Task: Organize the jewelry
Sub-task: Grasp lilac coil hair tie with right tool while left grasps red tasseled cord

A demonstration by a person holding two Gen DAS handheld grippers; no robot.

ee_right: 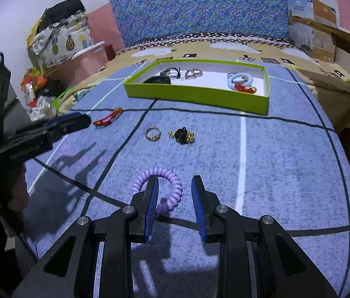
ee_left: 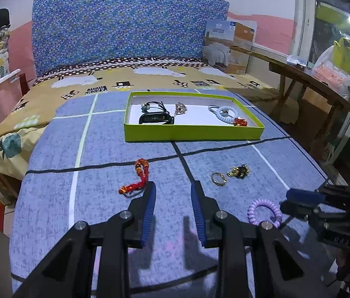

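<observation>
While the left gripper point(ee_left: 173, 186) waits with jaws apart near the red bracelet point(ee_left: 136, 177), the right gripper point(ee_right: 175, 181) — parted, empty — straddles the purple coil band point(ee_right: 158, 190) near the bed's near edge — likely light, springy, best pinched across its loop.

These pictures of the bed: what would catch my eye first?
Probably the bright lime-green cardboard tray in the middle of the blue patterned blanket, already holding a few trinkets. Nearer, a lilac spiral hair tie lies partly between the open right gripper's blue fingers, while a red beaded bracelet lies beside the open left gripper.
</observation>
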